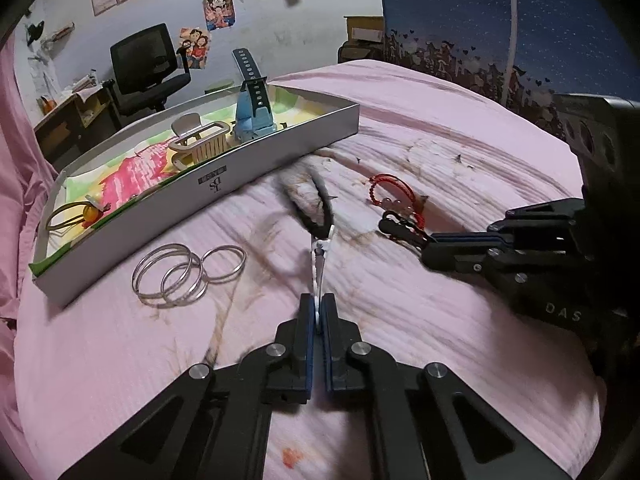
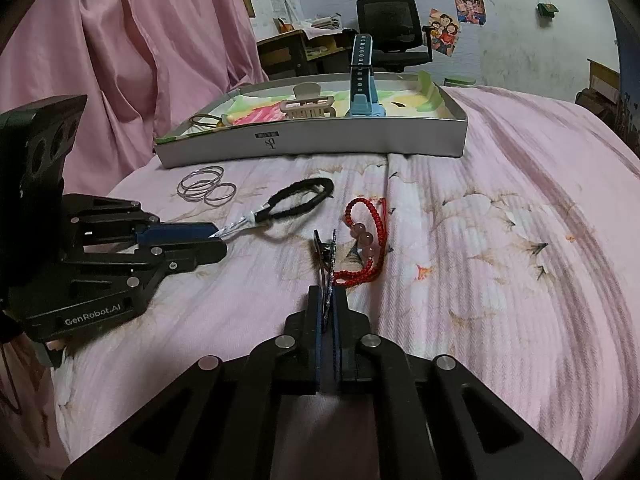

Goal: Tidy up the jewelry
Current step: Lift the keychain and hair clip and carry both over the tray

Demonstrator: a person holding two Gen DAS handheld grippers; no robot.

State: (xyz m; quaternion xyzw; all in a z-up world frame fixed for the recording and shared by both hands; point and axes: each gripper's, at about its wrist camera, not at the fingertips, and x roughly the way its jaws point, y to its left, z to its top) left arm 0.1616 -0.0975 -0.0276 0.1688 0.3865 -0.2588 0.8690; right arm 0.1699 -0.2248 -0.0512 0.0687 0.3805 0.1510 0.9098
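the left gripper (image 1: 319,312) pinches the black fuzzy hair tie (image 2: 298,199), the right gripper (image 2: 328,312) pinches a dark flat clip (image 2: 326,254); both probably go next into the grey cardboard tray (image 2: 320,144).

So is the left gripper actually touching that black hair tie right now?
Touching. The right wrist view shows the left gripper shut on the silver charm end of the black hair tie; the left wrist view shows the charm pinched between its pads.

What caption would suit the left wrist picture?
Left gripper lifts a black hair tie toward the box, silver bangles alongside.
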